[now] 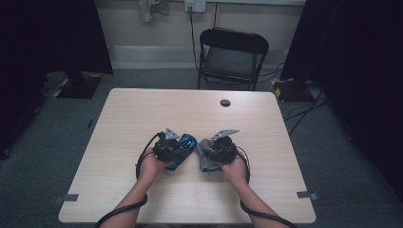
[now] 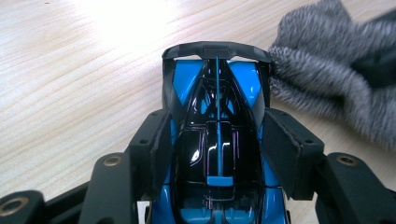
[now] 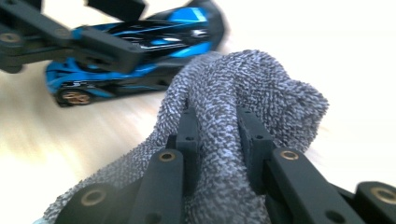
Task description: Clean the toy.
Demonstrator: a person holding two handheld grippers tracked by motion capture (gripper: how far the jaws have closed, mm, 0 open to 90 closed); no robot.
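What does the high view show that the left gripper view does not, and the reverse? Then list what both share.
High view alone: the black chair, the whole table, both hands, and the right gripper shut on the grey cloth.
Left gripper view alone: the rear wing of the toy car and the jaws pressed against the car's sides.
Both: car, cloth, wooden tabletop, left gripper.

my table (image 1: 142,109) is pale wood with a dark round hole (image 1: 225,102) near the far edge. the blue and black toy car (image 1: 184,146) and the grey cloth (image 1: 205,156) lie on it near the middle, touching each other.
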